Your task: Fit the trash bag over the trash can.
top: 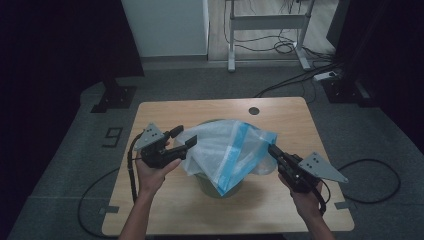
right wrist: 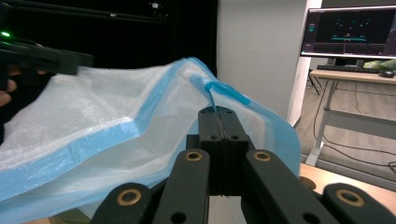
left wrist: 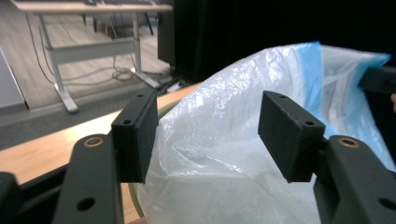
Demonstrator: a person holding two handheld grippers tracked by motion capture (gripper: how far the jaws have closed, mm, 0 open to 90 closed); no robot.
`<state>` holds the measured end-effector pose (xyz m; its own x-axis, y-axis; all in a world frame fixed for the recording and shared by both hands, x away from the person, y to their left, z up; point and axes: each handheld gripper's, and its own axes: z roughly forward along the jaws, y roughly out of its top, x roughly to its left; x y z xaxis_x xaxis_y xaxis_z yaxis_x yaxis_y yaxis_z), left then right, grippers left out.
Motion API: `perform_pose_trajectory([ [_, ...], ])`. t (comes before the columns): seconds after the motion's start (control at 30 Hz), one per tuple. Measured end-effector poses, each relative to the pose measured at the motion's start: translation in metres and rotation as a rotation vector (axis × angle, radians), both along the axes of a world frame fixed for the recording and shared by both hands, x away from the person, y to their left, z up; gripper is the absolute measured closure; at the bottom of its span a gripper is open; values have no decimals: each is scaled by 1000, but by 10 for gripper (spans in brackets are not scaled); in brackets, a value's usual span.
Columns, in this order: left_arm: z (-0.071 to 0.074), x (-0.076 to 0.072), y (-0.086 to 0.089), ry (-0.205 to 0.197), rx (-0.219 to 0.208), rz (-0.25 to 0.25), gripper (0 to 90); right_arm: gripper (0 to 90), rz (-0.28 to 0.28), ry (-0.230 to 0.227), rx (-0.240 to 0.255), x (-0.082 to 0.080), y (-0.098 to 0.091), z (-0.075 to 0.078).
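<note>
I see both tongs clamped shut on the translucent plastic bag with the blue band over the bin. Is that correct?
Not quite. Only the right tongs are clamped on the translucent plastic bag with the blue band. The left tongs stand open, as the left gripper view shows.

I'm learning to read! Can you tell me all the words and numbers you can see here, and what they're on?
"9": a dark number on the grey floor, left of the table.
Monitor in the right gripper view: shows glowing lines, any writing is too small to read.
Bag: no words seen.
</note>
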<state>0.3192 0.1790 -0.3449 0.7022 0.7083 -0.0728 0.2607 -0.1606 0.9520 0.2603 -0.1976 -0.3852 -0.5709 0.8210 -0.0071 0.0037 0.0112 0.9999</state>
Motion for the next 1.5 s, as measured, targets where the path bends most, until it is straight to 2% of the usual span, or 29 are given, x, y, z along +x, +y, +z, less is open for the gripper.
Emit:
perform_pose_trajectory([
  [0.03, -3, 5, -2, 22, 21, 1, 421, 888, 6, -3, -1, 0, 1, 0],
  [0.07, -3, 5, -2, 22, 21, 1, 441, 888, 6, -3, -1, 0, 1, 0],
  [0.1, -7, 8, -3, 47, 40, 3, 478, 888, 7, -6, -2, 0, 2, 1],
  [0.13, -7, 8, -3, 47, 40, 3, 527, 888, 7, -6, -2, 0, 2, 1],
  [0.17, -11, 11, -2, 72, 45, -12, 558, 888, 8, -6, 1, 0, 1, 0],
  [0.3, -20, 11, -1, 103, 62, -21, 691, 888, 6, 0, 1, 1, 0, -2],
  [0.43, -24, 11, 0, 116, 61, -20, 807, 888, 0, 6, 3, 1, 0, -3],
  [0.47, -26, 10, 1, 109, 68, -8, 833, 888, -1, 6, 2, 0, 0, -3],
  [0.53, -27, 7, 3, 88, 53, 1, 874, 888, -7, 8, 2, 0, 0, -3],
  [0.6, -27, 6, 5, 79, 42, 8, 891, 888, -11, 10, 3, 1, -1, -3],
  [0.7, -25, 2, 16, 47, -36, 40, 897, 888, -22, 19, 10, 1, -4, -4],
  [0.73, -25, 2, 16, 47, -36, 40, 898, 888, -22, 19, 10, 1, -4, -4],
  [0.8, -24, -3, 24, 30, -87, 60, 898, 888, -21, 23, 11, -1, -6, -7],
  [0.87, -25, -10, 29, 12, -121, 71, 898, 888, -21, 26, 10, -3, -8, -11],
  [0.9, -28, -17, 34, -4, -151, 79, 899, 888, -22, 36, 18, -6, -10, -16],
  [0.93, -28, -17, 34, -4, -151, 79, 899, 888, -22, 36, 18, -6, -10, -16],
  [1.03, -36, -33, 42, -21, -183, 78, 899, 888, -9, 69, 31, -13, -12, -31],
  [1.07, -36, -33, 42, -21, -183, 78, 899, 888, -9, 69, 31, -13, -12, -31],
  [1.1, -38, -41, 46, -26, -196, 73, 898, 888, 3, 80, 33, -19, -11, -37],
  [1.13, -38, -41, 46, -26, -196, 73, 898, 888, 3, 80, 33, -19, -11, -37],
  [1.17, -41, -49, 50, -22, -219, 57, 898, 888, 18, 88, 26, -25, -10, -44],
  [1.37, -52, -65, 54, -11, -214, 56, 898, 888, 46, 117, 22, -36, -6, -58],
  [1.43, -63, -70, 57, 5, -215, 57, 898, 888, 62, 151, 19, -38, -2, -69],
  [1.5, -66, -72, 57, 11, -211, 58, 898, 888, 73, 170, 12, -38, 1, -76],
])
